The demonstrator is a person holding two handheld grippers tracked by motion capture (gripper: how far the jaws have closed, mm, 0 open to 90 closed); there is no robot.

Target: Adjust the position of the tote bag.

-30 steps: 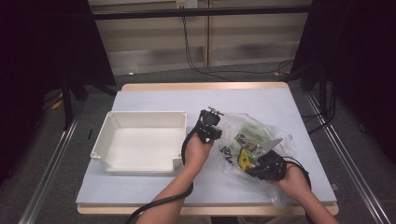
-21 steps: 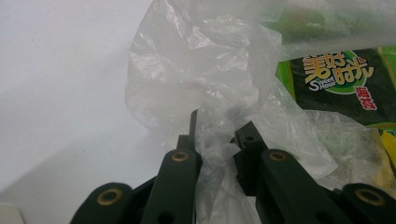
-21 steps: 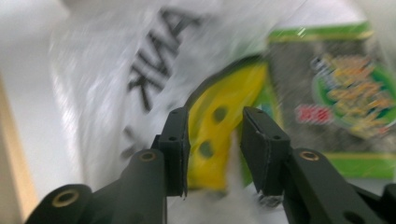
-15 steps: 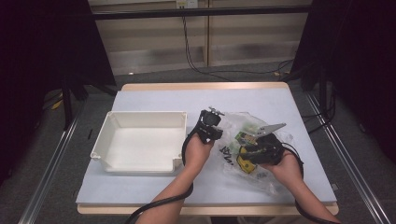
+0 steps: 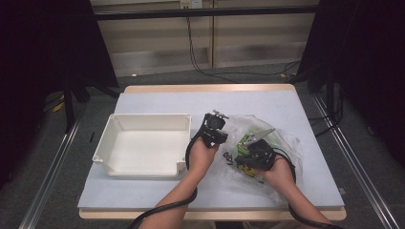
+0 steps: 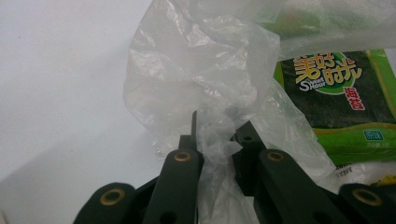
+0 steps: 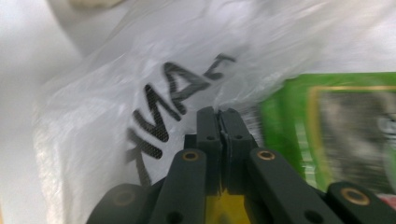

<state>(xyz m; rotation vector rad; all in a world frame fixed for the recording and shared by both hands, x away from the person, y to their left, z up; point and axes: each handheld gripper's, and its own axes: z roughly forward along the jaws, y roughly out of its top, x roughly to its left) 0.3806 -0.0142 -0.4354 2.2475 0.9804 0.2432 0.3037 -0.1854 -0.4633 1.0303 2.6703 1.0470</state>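
Observation:
A crumpled clear plastic bag (image 5: 282, 143) lies on the table right of centre, with a green seaweed snack packet (image 5: 246, 140) inside. My left gripper (image 5: 217, 119) sits at the bag's left edge, shut on a bunched fold of the bag film (image 6: 219, 140); the packet (image 6: 341, 98) lies just beyond it. My right gripper (image 5: 243, 150) rests on the bag's near side. Its jaws have just been closing and now meet tip to tip (image 7: 218, 116) over film printed with black letters (image 7: 177, 102). I see nothing between them. The packet (image 7: 327, 126) is blurred on its right.
A white, empty rectangular tray (image 5: 112, 143) stands on the left of the pale table (image 5: 191, 100), close to my left forearm. Cables trail from both grippers toward the front edge. Dark floor and metal rails flank the table.
My right gripper has moved away from the front edge and then left across the bag, toward the left gripper. The left gripper has kept still on the bag's edge.

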